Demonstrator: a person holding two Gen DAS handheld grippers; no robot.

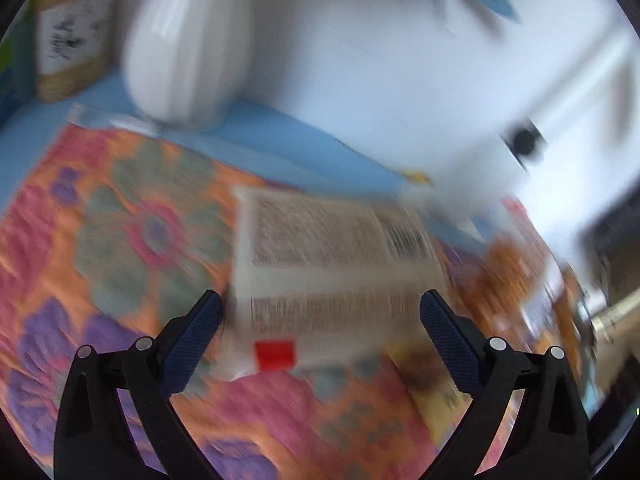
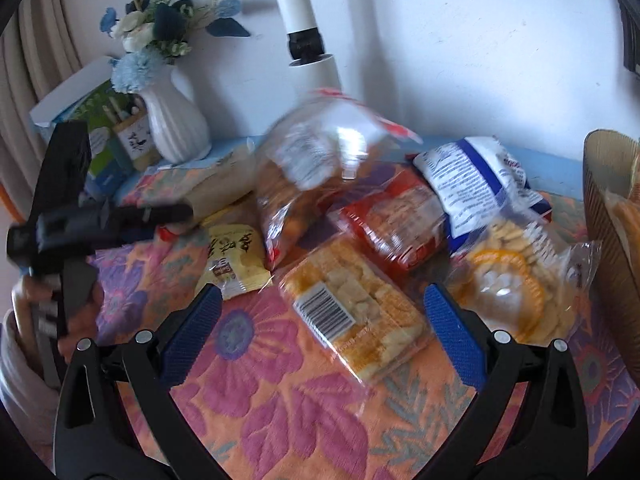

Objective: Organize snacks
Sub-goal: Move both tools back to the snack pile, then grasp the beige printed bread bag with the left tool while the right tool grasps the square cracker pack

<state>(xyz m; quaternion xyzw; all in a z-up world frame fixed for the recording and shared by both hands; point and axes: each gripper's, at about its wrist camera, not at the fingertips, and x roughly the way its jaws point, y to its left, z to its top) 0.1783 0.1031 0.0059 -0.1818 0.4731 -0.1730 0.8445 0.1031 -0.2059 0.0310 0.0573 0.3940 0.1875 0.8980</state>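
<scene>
In the blurred left wrist view my left gripper [image 1: 320, 316] is open, its jaws on either side of a pale snack packet [image 1: 336, 272] with a printed label and a red square, lying on the floral cloth [image 1: 120, 240]. In the right wrist view my right gripper [image 2: 322, 312] is open and empty above a clear pack of yellow crackers [image 2: 356, 304]. Behind it lie a red cracker pack [image 2: 396, 220], a blue and white bag [image 2: 476, 176], a bag of round crackers [image 2: 516, 276], a small yellow packet [image 2: 236, 260] and a tall clear bag [image 2: 316, 172]. The left gripper [image 2: 176, 212] shows at the left, reaching toward a pale packet.
A white vase [image 2: 176, 128] of blue flowers stands at the back left, also in the left wrist view [image 1: 188, 48]. A white lamp arm [image 2: 304, 28] rises behind the snacks. A woven basket [image 2: 612, 208] stands at the right edge. Boxes [image 2: 96, 128] sit by the vase.
</scene>
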